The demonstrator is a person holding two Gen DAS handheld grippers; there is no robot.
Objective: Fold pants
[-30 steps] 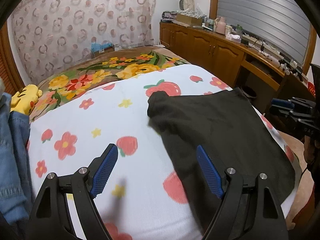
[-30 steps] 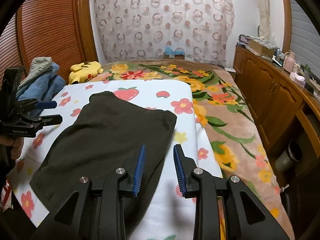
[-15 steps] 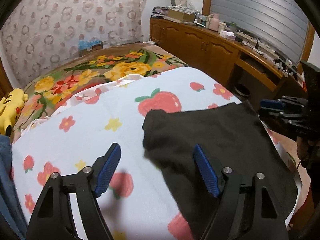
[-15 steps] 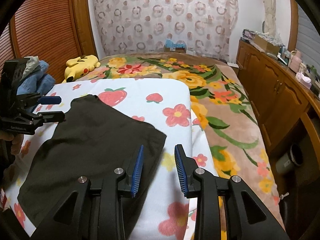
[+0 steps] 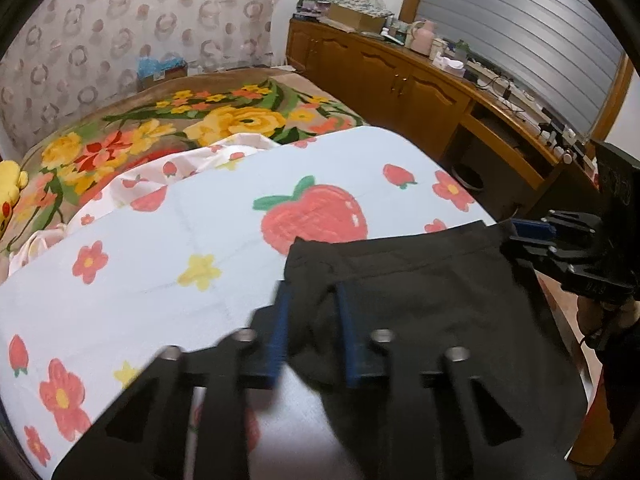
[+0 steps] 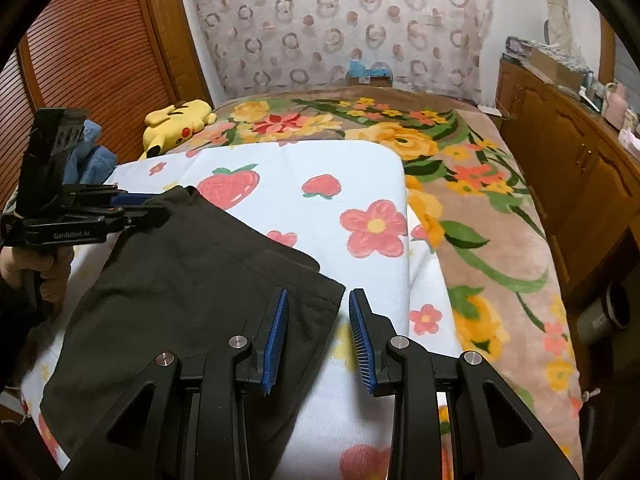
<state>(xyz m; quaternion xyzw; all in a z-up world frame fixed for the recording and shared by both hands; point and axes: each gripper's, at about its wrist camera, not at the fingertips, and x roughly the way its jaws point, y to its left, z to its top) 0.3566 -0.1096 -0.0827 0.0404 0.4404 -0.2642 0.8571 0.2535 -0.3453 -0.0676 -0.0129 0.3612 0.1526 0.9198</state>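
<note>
Black pants (image 5: 432,312) lie flat on a white strawberry-print quilt (image 5: 168,248); they also show in the right wrist view (image 6: 188,280). My left gripper (image 5: 314,320) has narrowed its blue pads around the pants' near-left corner, with cloth between them; motion blur hides whether it grips. In the right wrist view it (image 6: 140,206) sits at the pants' far-left corner. My right gripper (image 6: 316,328) is partly open, its jaws straddling the pants' other corner, left pad over cloth. It shows at the pants' right corner in the left wrist view (image 5: 532,236).
A floral brown blanket (image 6: 472,184) covers the bed beyond the quilt. A yellow plush toy (image 6: 178,122) and blue clothes (image 6: 90,152) lie at the left. Wooden cabinets (image 5: 400,84) run along the right side. A grey bin (image 6: 604,312) stands by the bed.
My left gripper moved right onto the pants' corner and its jaws closed from wide open to narrow. My right gripper moved forward to the pants' other corner.
</note>
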